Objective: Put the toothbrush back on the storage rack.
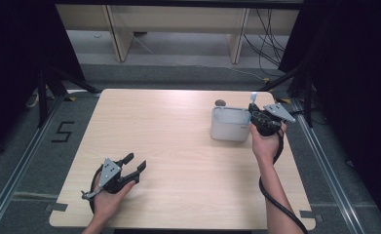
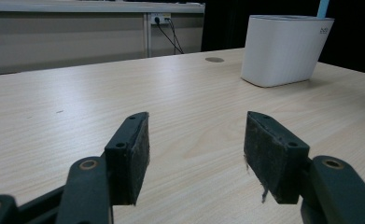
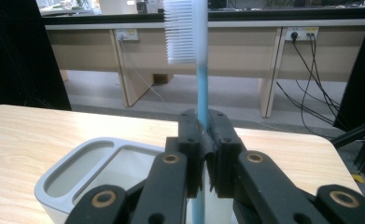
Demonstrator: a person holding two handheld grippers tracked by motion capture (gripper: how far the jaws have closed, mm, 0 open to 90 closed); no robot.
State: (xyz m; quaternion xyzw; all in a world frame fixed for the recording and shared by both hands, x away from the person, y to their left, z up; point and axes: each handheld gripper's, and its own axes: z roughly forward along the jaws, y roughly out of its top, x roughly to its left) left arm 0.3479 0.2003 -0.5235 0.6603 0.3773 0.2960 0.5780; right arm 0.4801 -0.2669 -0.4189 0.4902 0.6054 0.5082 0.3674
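High view: my left gripper (image 1: 135, 163) sits low over the near-left part of the light wood-grain desk (image 1: 178, 161), fingers spread wide, nothing between them, pointing toward the far right. My left hand (image 1: 109, 197) wraps the body from behind. My right gripper (image 1: 254, 108) is at the far right, right against the right end of the white rounded-rectangular plastic holder (image 1: 229, 127). My right hand (image 1: 264, 142) grips it from the near side, black cable (image 1: 276, 200) trailing back along the forearm. A pale tip of the light-blue-handled toothbrush with white bristles (image 1: 253, 96) pokes up above the gripper. Small dark round spot on the desk (image 1: 220, 102) just behind the holder.

Left gripper view: fingers (image 2: 132, 154) wide apart, bare desk in the gap, pads worn and a bit frayed. Holder (image 2: 283, 49) stands well ahead to the right, upright, with a sliver of blue handle (image 2: 323, 7) rising at its top right. Round spot (image 2: 214, 59) just left of the holder.

Right gripper view: my fingers (image 3: 192, 154) are clamped narrow on the toothbrush handle (image 3: 201, 88), which stands upright, bristle head at top facing left. Handle's lower end continues down below the fingers; can't tell whether it touches the holder bottom. Holder (image 3: 77, 175) sits directly below and to the left, two compartments visible: a narrow one at left, a larger one next to it under the fingers. Far background: beige benches, wall sockets, hanging cables.
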